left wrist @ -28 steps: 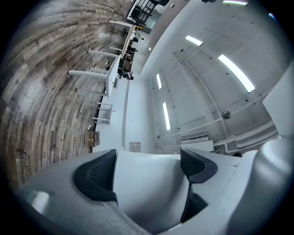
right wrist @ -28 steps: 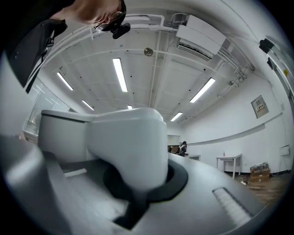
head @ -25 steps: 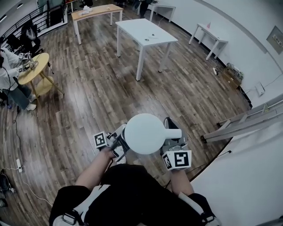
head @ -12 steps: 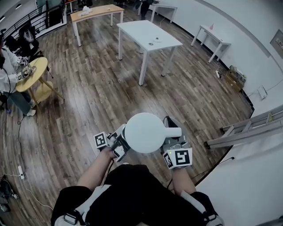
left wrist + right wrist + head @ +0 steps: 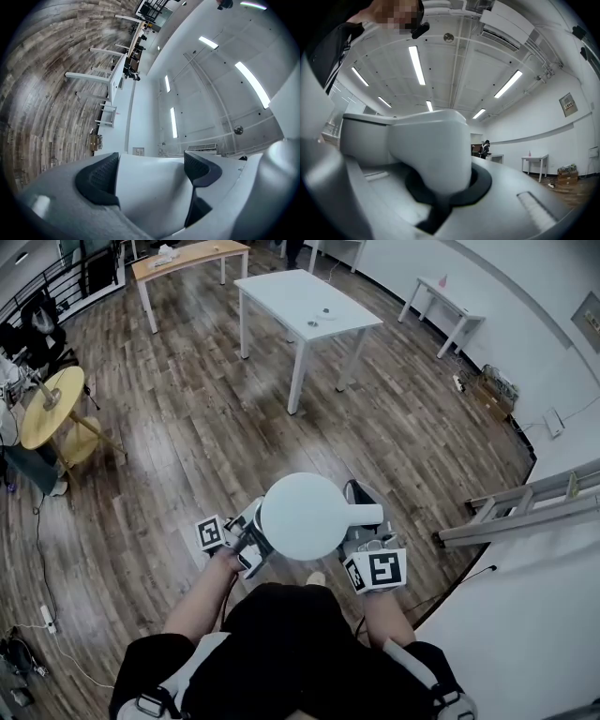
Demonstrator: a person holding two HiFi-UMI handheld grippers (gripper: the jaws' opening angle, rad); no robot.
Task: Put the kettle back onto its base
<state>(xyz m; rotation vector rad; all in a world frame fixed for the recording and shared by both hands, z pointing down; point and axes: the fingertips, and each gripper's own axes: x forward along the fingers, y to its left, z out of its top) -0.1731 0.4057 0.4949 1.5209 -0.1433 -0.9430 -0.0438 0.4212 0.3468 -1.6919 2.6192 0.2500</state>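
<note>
We hold the white kettle (image 5: 302, 517) at the lower centre of the head view, in the air above a wooden floor (image 5: 187, 446). Our left gripper (image 5: 249, 542) pinches the kettle's side between its dark pads. Our right gripper (image 5: 364, 538) is clamped round the handle (image 5: 367, 516). A white table (image 5: 300, 301) stands at the upper centre.

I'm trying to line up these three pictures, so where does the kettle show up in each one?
Head view: the kettle is just below centre, seen from above.
Left gripper view: its white side fills the bottom middle, between the jaws.
Right gripper view: its handle sits at centre, gripped in the jaws.
Shared landmark: the small white table by the wall.
</note>
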